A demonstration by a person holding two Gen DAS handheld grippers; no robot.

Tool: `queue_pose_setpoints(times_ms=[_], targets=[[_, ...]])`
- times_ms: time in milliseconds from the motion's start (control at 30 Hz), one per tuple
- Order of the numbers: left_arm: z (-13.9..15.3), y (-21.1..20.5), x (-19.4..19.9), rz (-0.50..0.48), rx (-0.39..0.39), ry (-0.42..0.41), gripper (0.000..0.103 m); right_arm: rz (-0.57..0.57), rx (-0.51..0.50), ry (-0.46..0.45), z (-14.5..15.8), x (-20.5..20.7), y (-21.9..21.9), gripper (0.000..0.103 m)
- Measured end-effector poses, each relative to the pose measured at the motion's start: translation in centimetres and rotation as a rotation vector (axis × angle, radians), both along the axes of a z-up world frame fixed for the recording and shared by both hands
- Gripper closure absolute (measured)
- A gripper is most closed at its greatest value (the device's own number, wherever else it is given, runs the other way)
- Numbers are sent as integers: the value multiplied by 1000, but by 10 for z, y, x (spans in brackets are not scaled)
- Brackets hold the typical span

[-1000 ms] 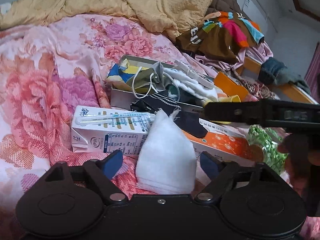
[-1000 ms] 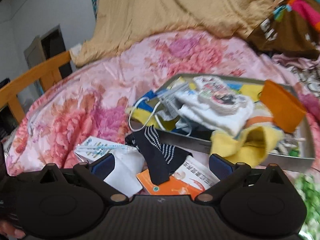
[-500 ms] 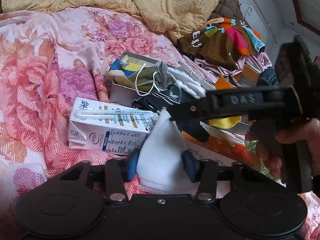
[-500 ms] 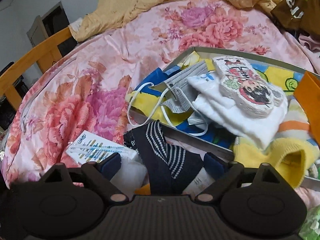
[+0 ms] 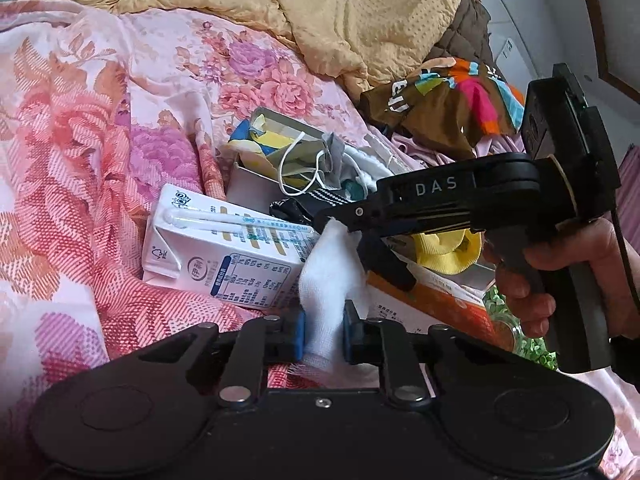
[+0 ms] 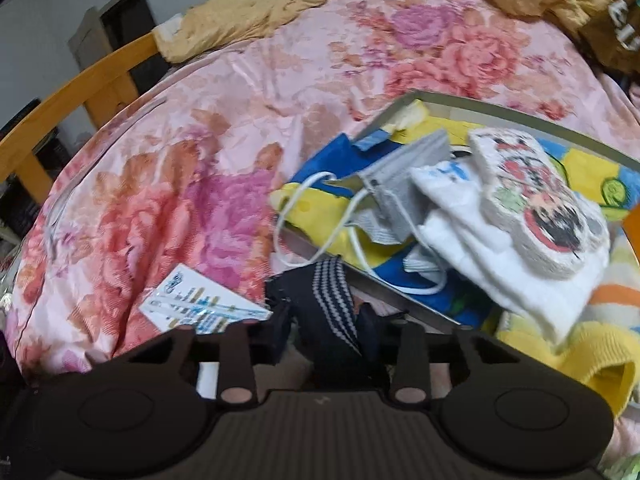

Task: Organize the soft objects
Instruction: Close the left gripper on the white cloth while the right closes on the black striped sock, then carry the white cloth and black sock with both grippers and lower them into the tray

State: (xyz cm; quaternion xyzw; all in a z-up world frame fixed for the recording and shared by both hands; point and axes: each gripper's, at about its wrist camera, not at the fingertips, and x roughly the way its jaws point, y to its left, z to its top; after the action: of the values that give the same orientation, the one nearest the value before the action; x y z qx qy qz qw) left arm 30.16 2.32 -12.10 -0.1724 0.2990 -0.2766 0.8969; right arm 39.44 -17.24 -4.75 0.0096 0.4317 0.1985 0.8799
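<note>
My left gripper is shut on a white gauze cloth that rests against a milk carton. My right gripper is shut on a dark navy striped sock; it also shows in the left wrist view, reaching in from the right. Behind them a grey metal tray holds a face mask, a white towel, a cartoon-print sponge and yellow-blue cloth. A yellow sock hangs at the tray's front edge.
All lies on a pink floral bedsheet. A yellow quilt and a brown multicoloured garment lie behind. An orange box and green-patterned item lie right. A wooden bed rail runs left.
Both grippers have closed: the left onto the white gauze cloth, the right onto the striped sock. The right gripper moved forward and down towards the sock.
</note>
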Motion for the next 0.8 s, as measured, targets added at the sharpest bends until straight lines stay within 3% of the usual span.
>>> queue_pose_setpoints(times_ms=[67,133,367,800], targets=[[-1,1,-1,2,-5,-1,85,12,-5,-5,1,-3,4,89],[-1,2,0,3,-11,0,85,22,-14,-14,2,-7,8,97],[-1,3,-1,9,-13,-5,86,7,-15,-118,5,-40,3,101],[33,-9,-20,87,106,-4,93,-13,-17,-352,30,-128,-23,102]])
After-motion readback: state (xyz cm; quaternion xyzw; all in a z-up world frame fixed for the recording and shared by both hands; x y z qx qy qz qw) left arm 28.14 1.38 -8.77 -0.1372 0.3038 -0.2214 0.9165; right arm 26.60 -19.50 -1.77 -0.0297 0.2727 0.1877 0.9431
